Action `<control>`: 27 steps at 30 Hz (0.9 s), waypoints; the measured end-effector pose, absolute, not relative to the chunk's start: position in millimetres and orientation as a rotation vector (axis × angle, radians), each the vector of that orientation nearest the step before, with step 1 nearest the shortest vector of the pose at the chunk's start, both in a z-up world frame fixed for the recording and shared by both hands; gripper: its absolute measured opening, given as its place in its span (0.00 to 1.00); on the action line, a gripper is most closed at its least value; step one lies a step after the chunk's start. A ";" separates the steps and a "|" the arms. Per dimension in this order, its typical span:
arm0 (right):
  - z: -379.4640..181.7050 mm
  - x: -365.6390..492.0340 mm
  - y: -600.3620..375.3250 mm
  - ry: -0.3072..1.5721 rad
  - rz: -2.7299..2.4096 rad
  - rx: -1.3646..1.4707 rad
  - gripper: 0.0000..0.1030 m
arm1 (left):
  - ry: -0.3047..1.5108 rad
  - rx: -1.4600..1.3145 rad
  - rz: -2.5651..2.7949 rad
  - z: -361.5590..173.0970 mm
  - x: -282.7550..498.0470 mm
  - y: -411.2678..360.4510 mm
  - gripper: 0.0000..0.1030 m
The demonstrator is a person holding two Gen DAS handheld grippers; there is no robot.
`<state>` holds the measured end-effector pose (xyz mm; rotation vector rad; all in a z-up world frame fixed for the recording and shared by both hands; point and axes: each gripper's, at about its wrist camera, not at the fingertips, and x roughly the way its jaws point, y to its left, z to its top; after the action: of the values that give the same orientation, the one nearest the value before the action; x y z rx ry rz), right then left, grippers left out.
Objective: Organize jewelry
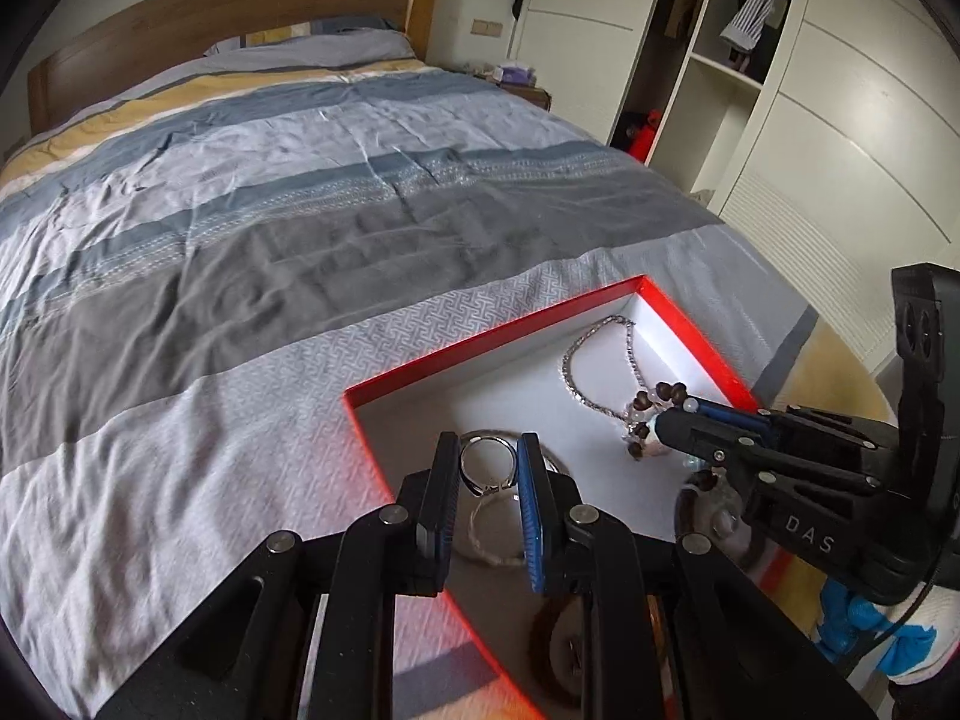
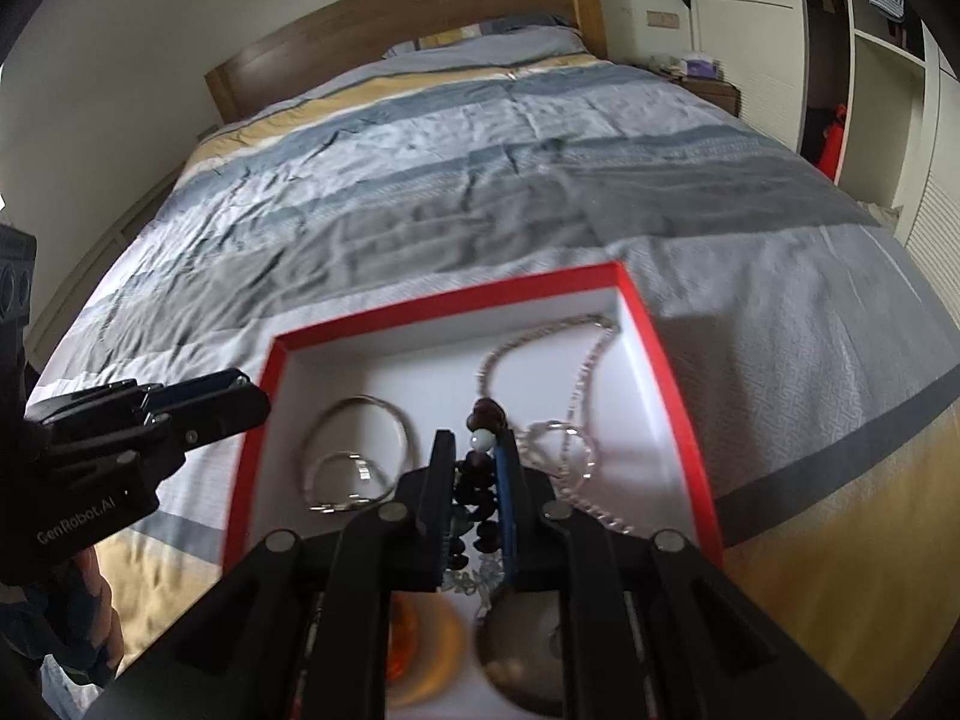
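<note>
A red-rimmed box [image 1: 498, 333] [image 2: 444, 300] with a white floor lies on the bed. In it lie a silver chain necklace [image 1: 573, 360] [image 2: 585, 354], silver bangles [image 2: 360, 450] and other round pieces. My left gripper [image 1: 487, 456] is shut on a silver ring [image 1: 487, 462] and holds it over the box's left part. My right gripper [image 2: 474, 450] [image 1: 663, 426] is shut on a dark-brown bead bracelet [image 2: 480, 498] [image 1: 648, 402] with a white bead, over the box's middle.
The striped grey, blue and yellow bedspread [image 1: 300, 192] covers the bed around the box. A wooden headboard [image 1: 228, 6] stands at the far end. White wardrobes [image 1: 840, 120] stand to the right. An amber bangle [image 2: 420, 648] and a dark round piece [image 2: 522, 642] lie near the box's front.
</note>
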<state>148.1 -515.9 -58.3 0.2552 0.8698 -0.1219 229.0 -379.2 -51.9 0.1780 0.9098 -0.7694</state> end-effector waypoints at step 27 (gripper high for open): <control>-36.4 120.8 -530.6 0.828 -0.197 0.275 0.36 | 0.858 0.167 -0.661 -24.0 213.5 -345.1 0.61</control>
<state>120.8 -530.6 -36.4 0.2745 0.8284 -0.1967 213.5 -345.1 -24.0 0.1673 0.8581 -0.6608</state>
